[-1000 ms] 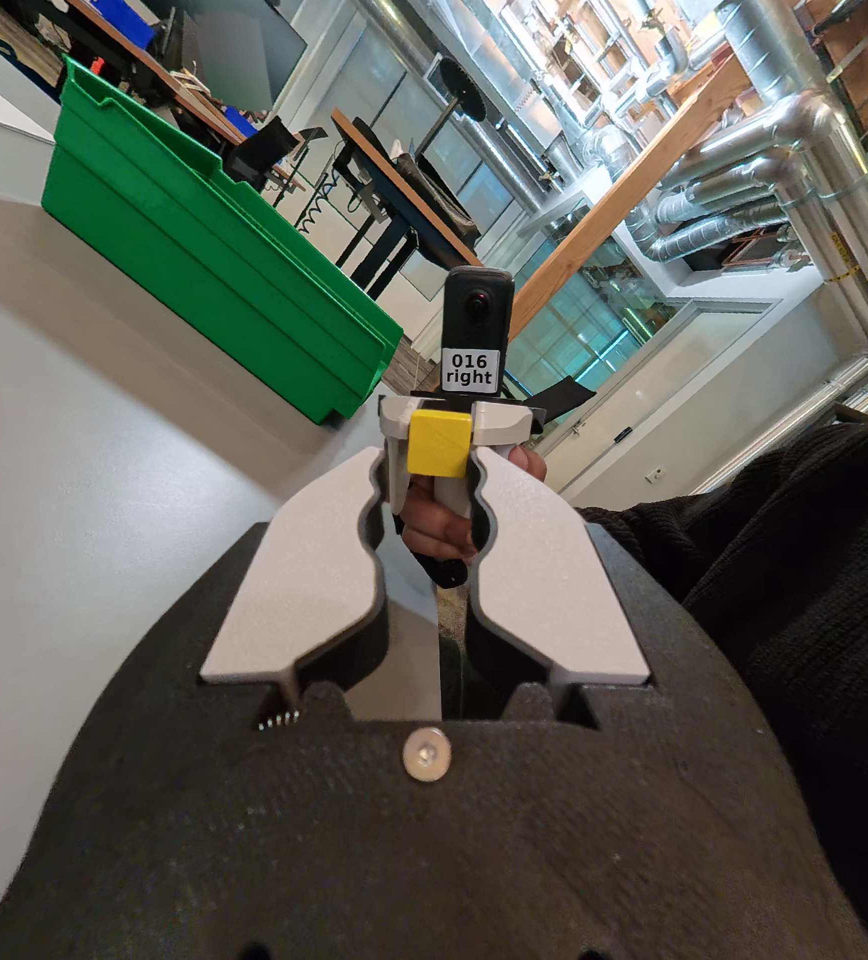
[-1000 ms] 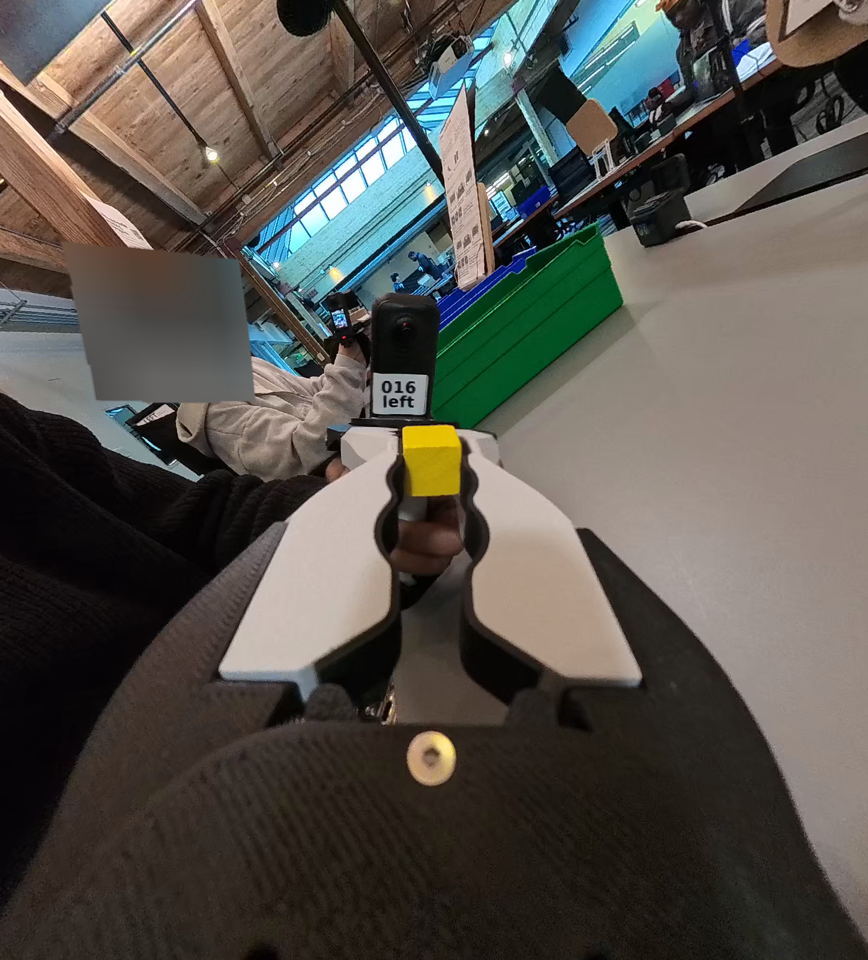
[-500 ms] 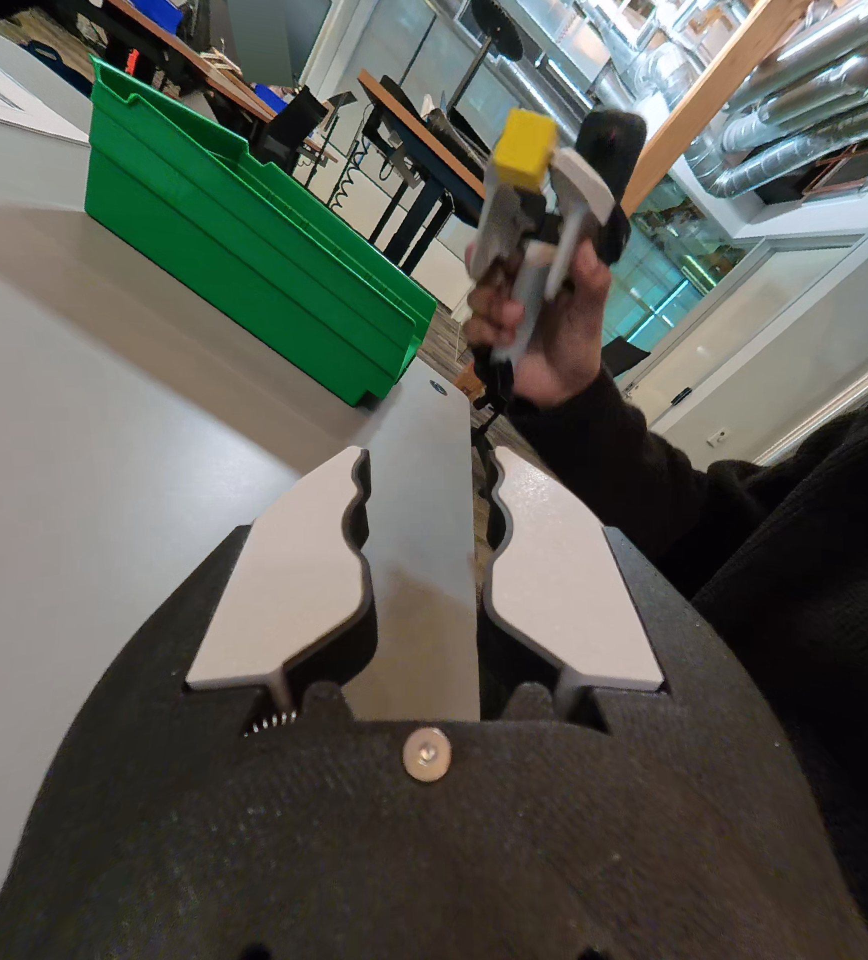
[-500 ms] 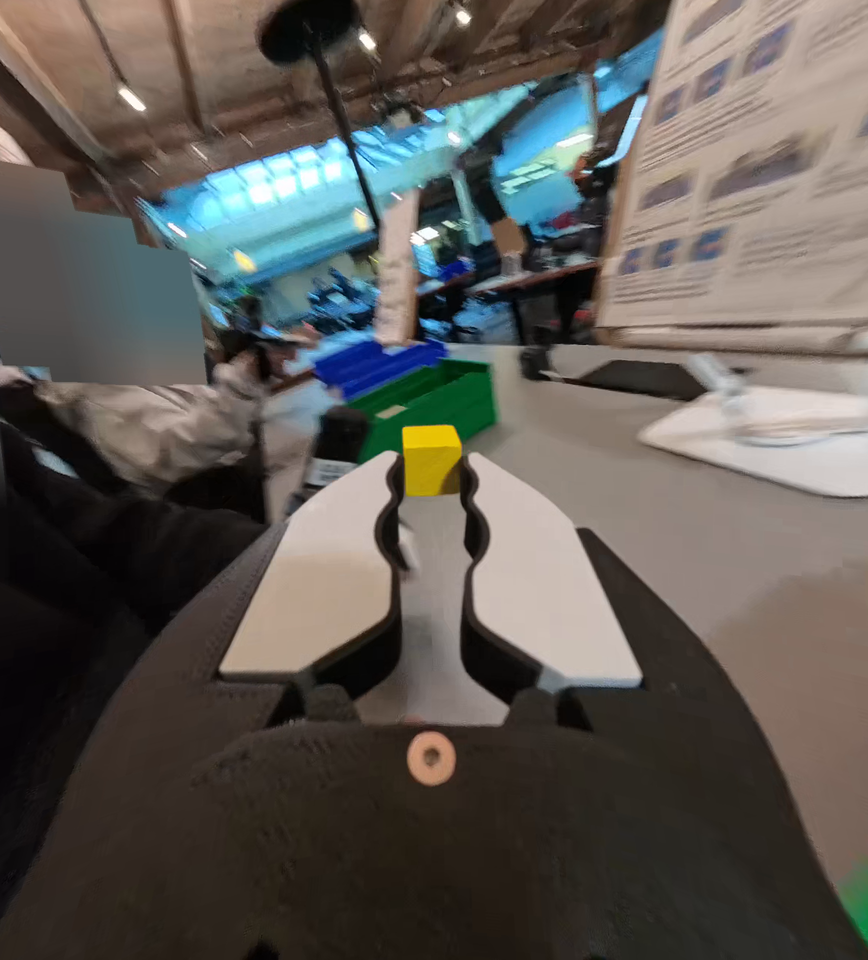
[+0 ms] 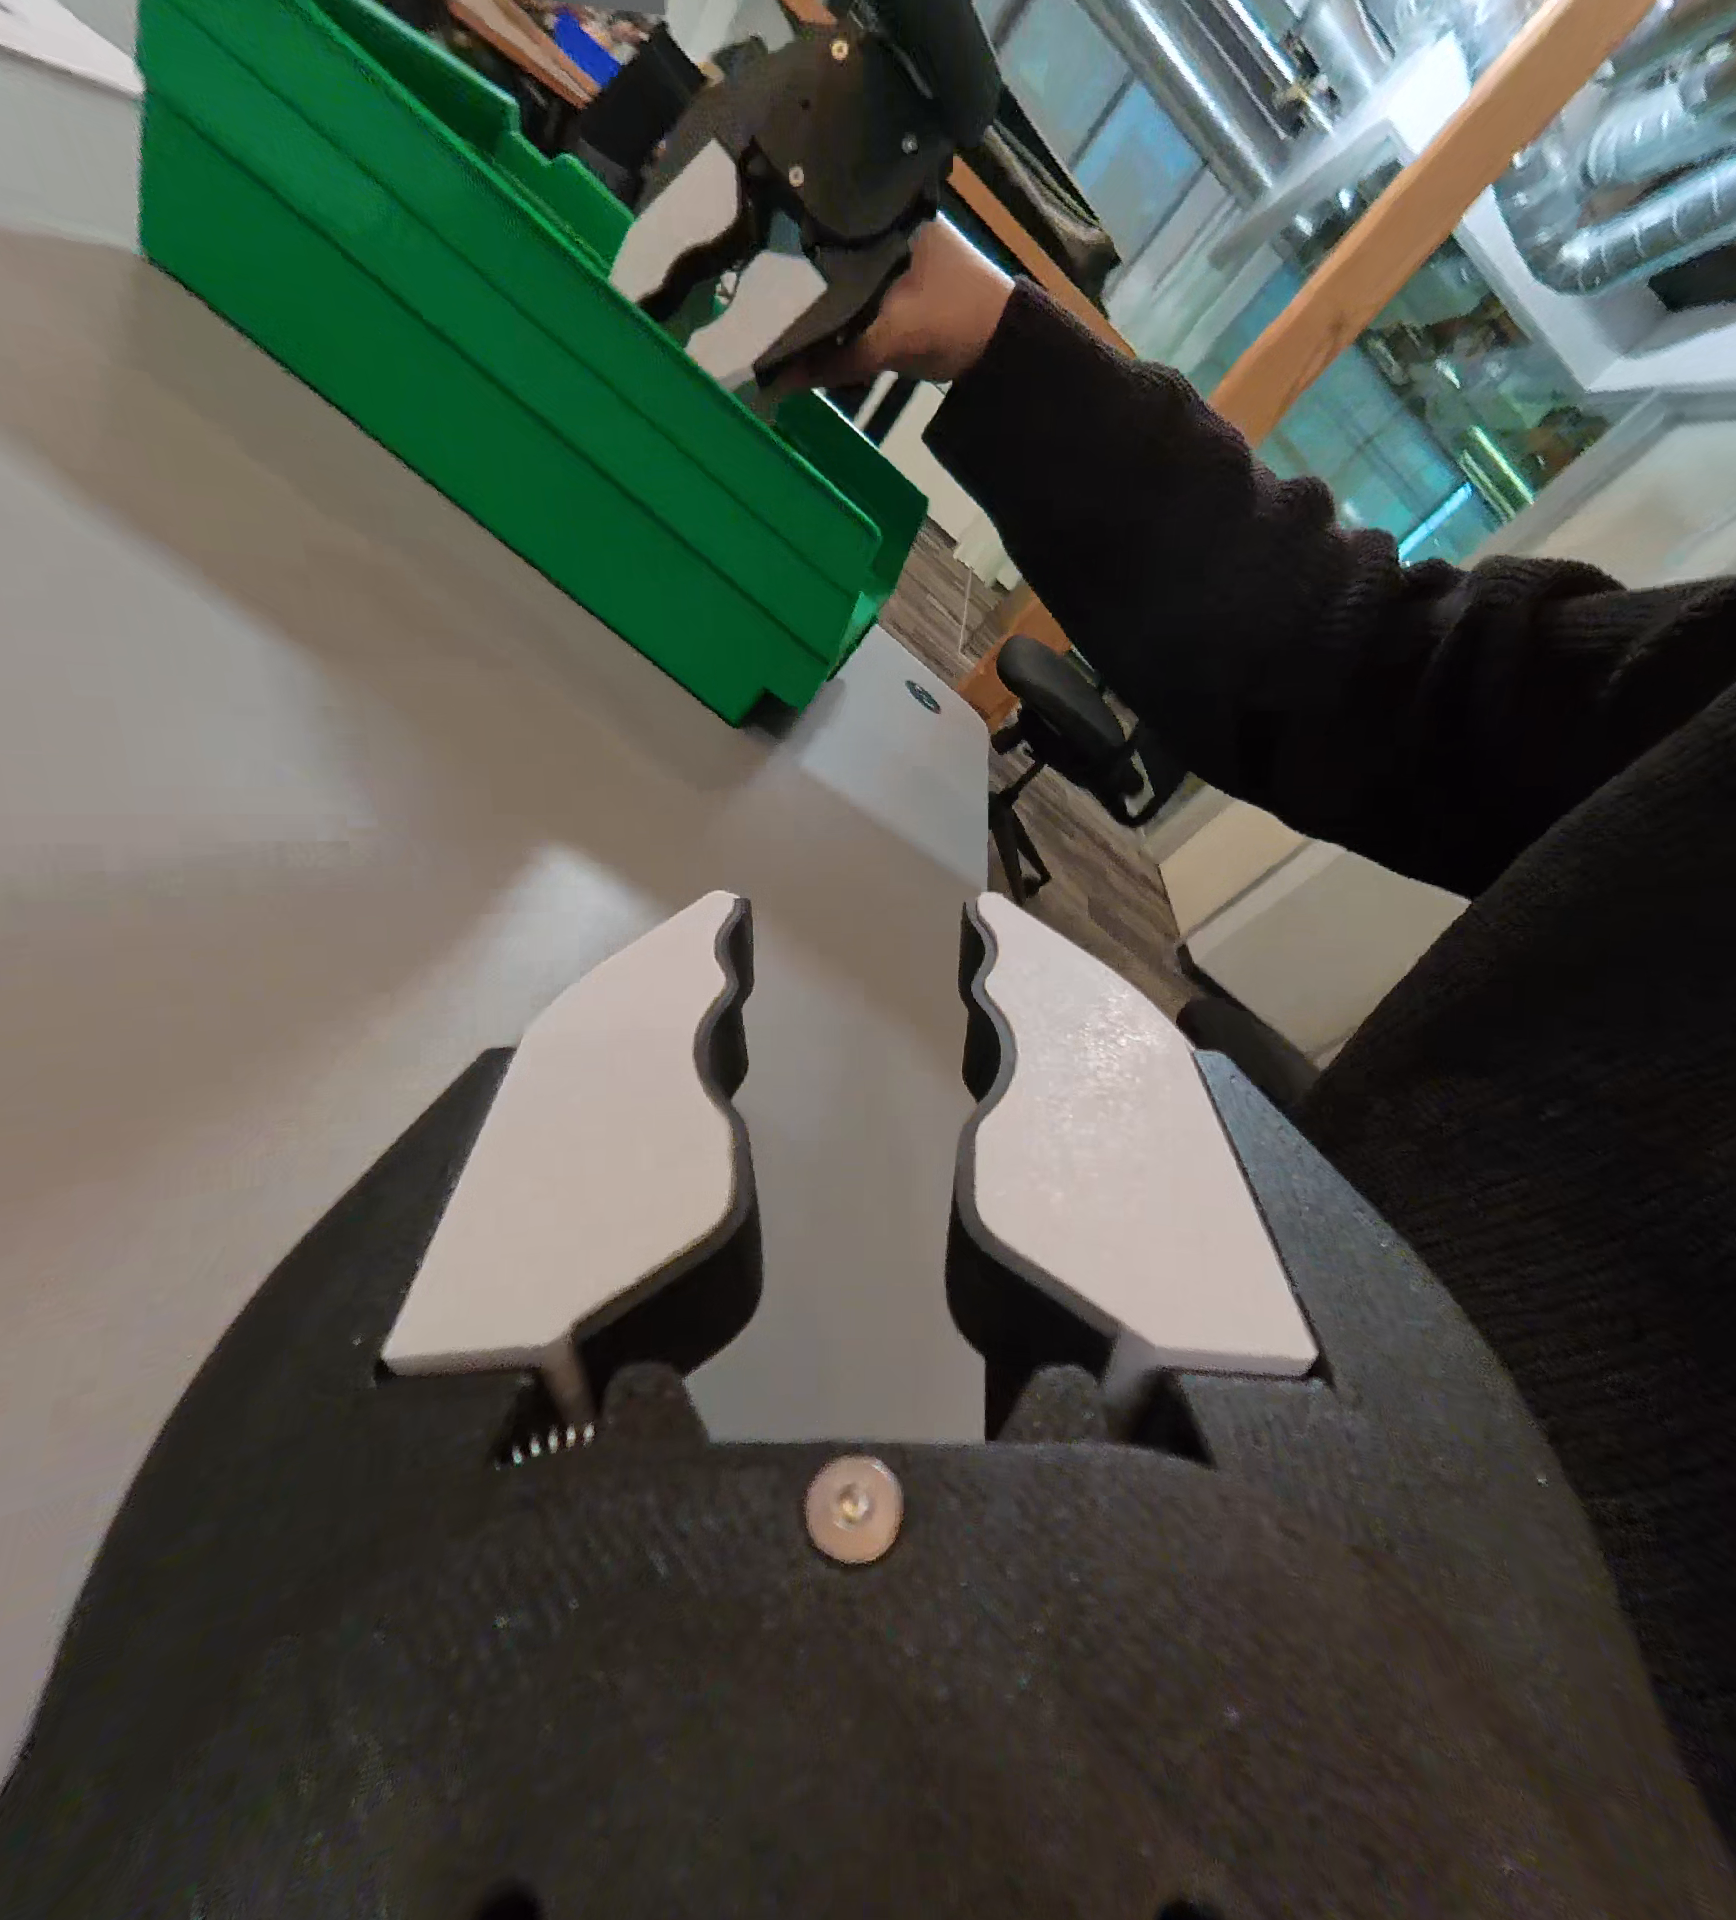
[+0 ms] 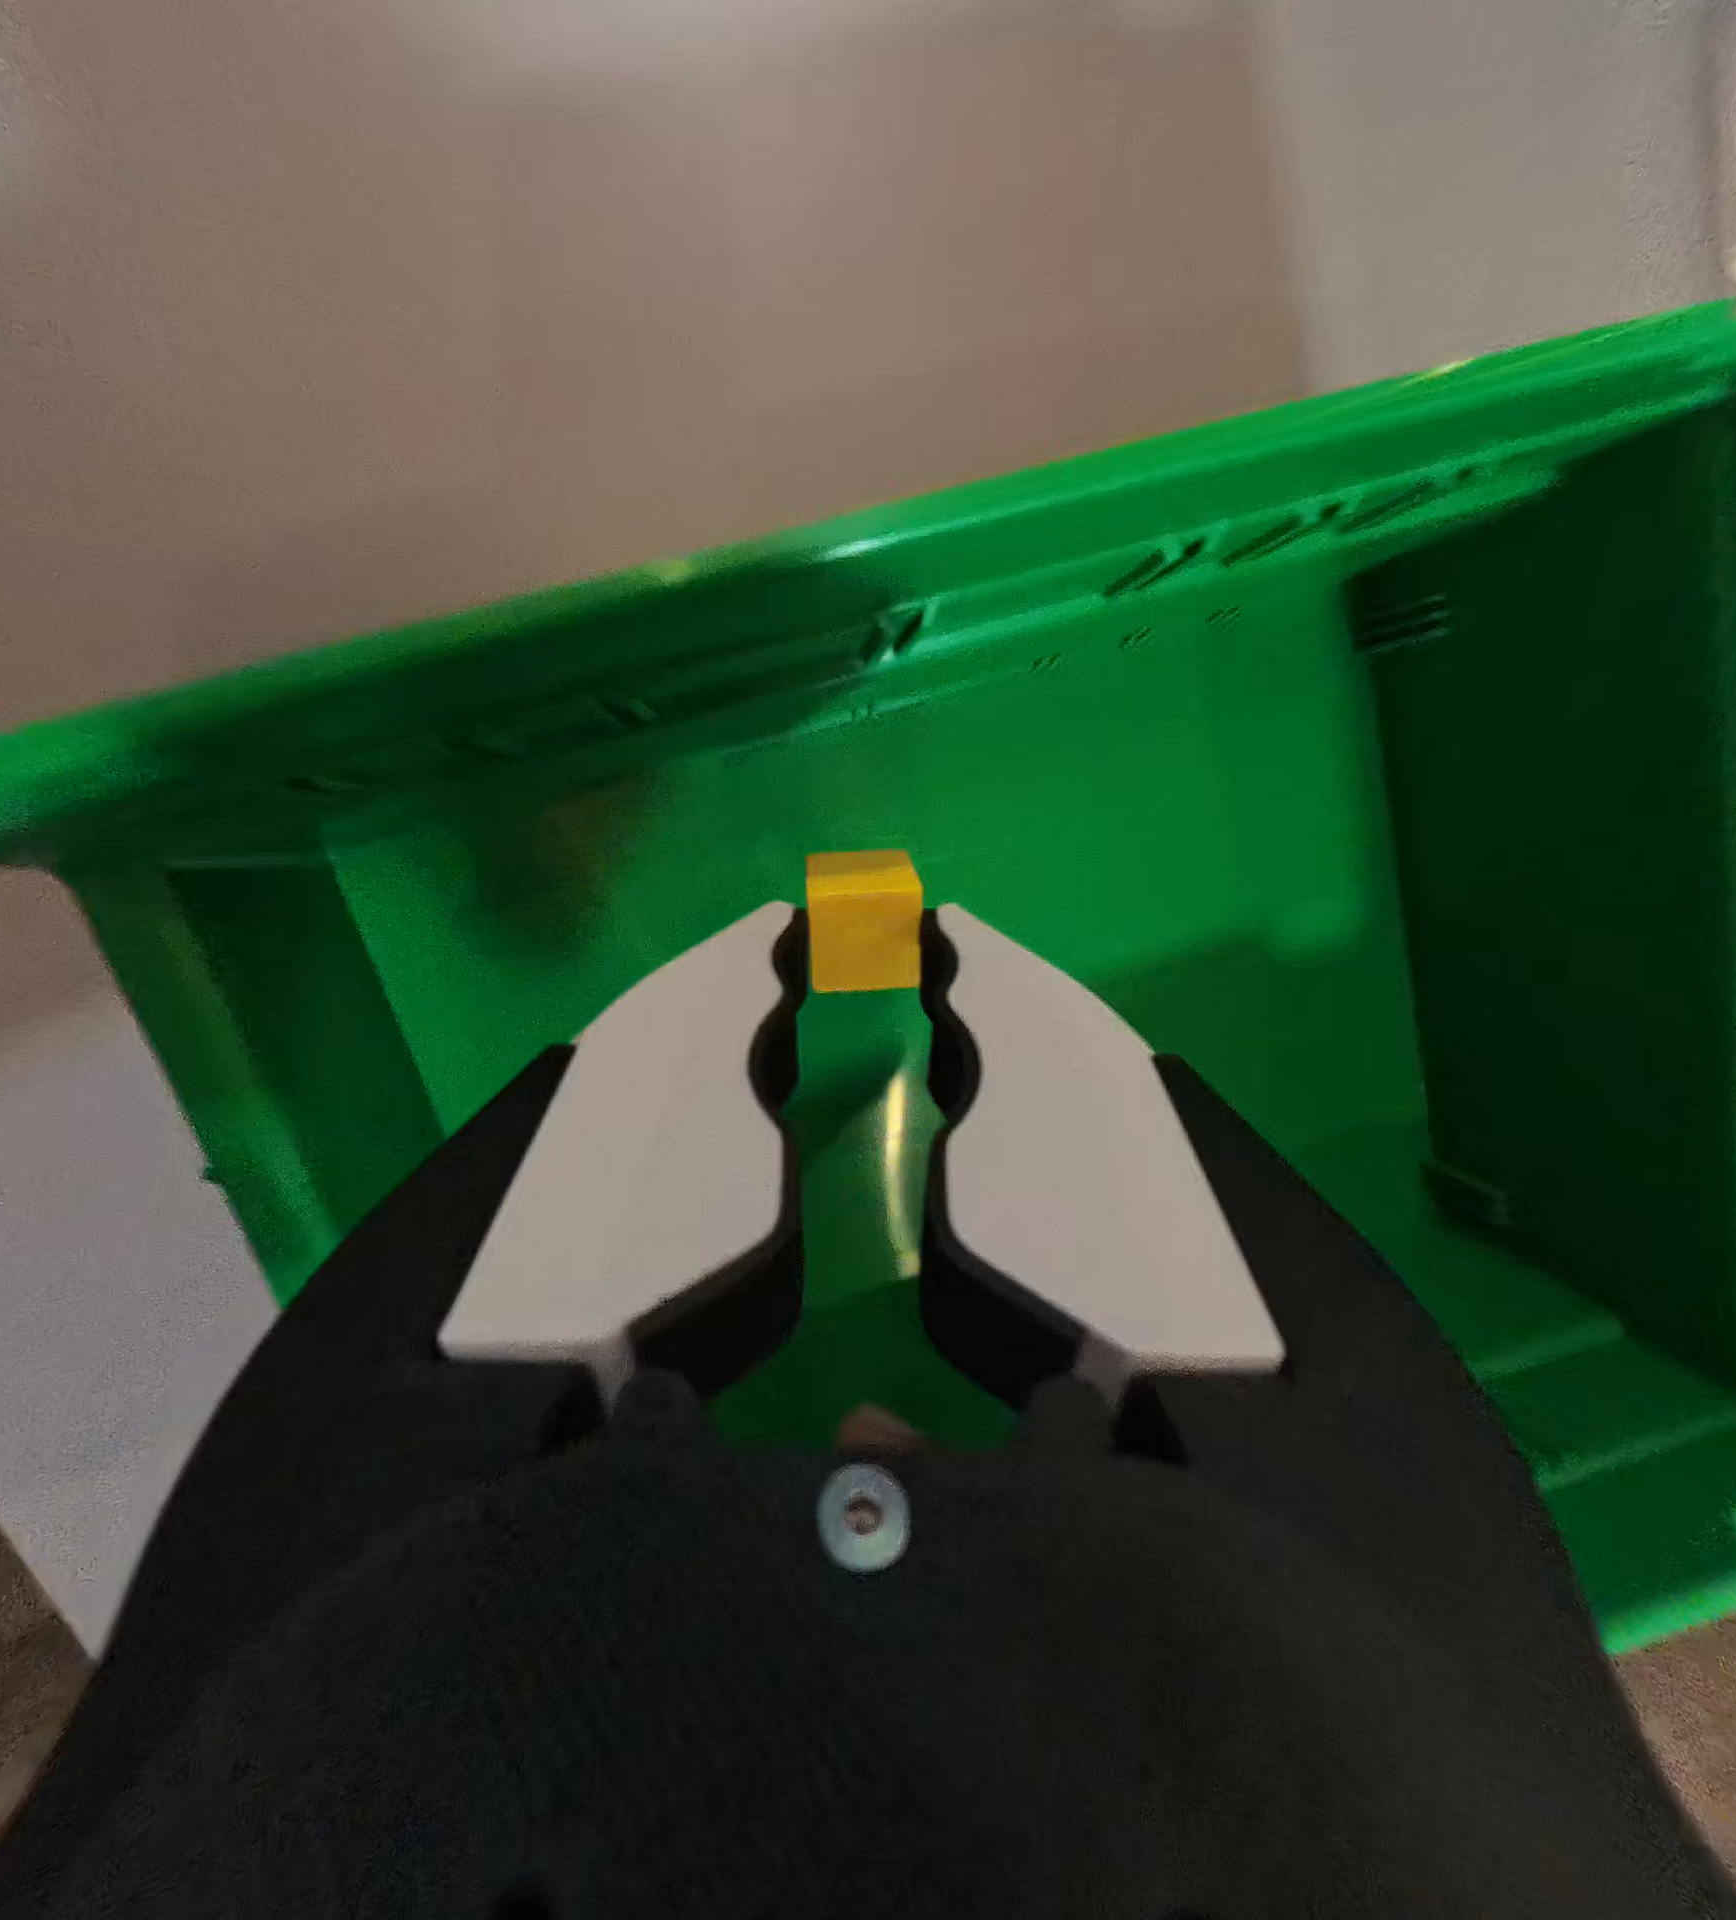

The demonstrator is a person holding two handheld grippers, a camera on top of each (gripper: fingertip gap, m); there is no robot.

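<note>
Right gripper (image 6: 862, 920), frame centre in its own view, clamped on yellow cube (image 6: 862, 921) above green bin (image 6: 1207, 831) interior. Left gripper (image 5: 853, 920) lower centre, jaws apart, empty, over grey table (image 5: 168, 727). Best kept level and steady; grip looks shallow, tips only.

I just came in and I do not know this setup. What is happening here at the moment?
A person holds a two-finger gripper in each hand at a grey table. The right gripper pinches a small yellow cube between its fingers and points down into an open green bin that stands on the table; the cube is above the bin's inside, not lying in it. The left gripper is open and empty, low over the table, apart from the bin.
</note>
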